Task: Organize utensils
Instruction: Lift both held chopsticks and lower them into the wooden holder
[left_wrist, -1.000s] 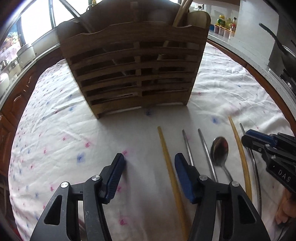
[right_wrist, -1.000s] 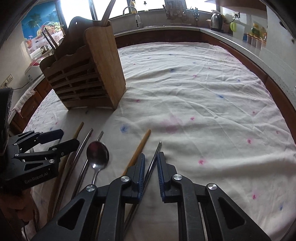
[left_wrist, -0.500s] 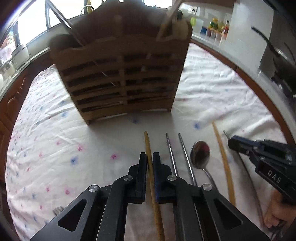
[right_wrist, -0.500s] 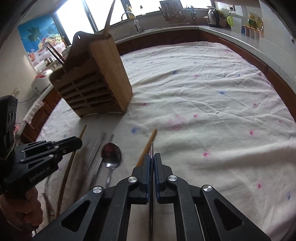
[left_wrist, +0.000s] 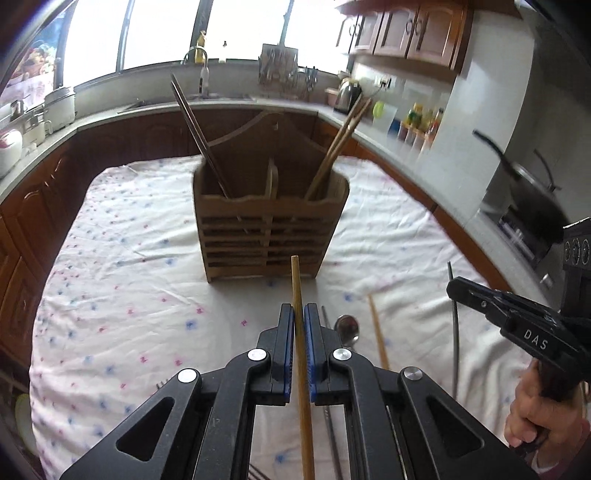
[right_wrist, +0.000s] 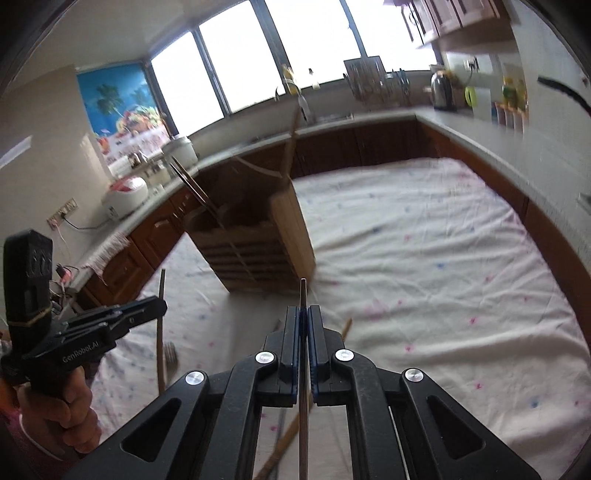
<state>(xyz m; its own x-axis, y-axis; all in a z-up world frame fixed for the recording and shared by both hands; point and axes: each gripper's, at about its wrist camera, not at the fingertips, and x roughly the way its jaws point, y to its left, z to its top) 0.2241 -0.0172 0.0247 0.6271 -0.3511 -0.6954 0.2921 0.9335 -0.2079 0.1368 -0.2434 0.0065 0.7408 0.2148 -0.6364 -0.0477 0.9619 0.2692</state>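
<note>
A slatted wooden utensil holder (left_wrist: 269, 229) stands upright on the flowered cloth, with dark chopsticks in its left slot and wooden ones in its right. My left gripper (left_wrist: 299, 314) is shut on a wooden chopstick (left_wrist: 295, 280), held above the cloth and pointing at the holder. My right gripper (right_wrist: 303, 314) is shut on a thin metal chopstick (right_wrist: 303, 291), also lifted; it shows in the left wrist view as the right gripper (left_wrist: 452, 286). A spoon (left_wrist: 347, 328), a second wooden chopstick (left_wrist: 378, 339) and a metal chopstick (left_wrist: 327, 321) lie on the cloth.
The white cloth (right_wrist: 424, 258) covers the whole table, with brown cabinets and a counter around it. A fork (right_wrist: 170, 354) lies near the left edge. A kettle (right_wrist: 441, 90), a rice cooker (right_wrist: 123, 195) and a dark pan (left_wrist: 532, 199) sit on the counter.
Both grippers closed, the left on the wooden chopstick and the right on the metal one. Both then rose off the cloth with them, so the holder's open top has come into view.
</note>
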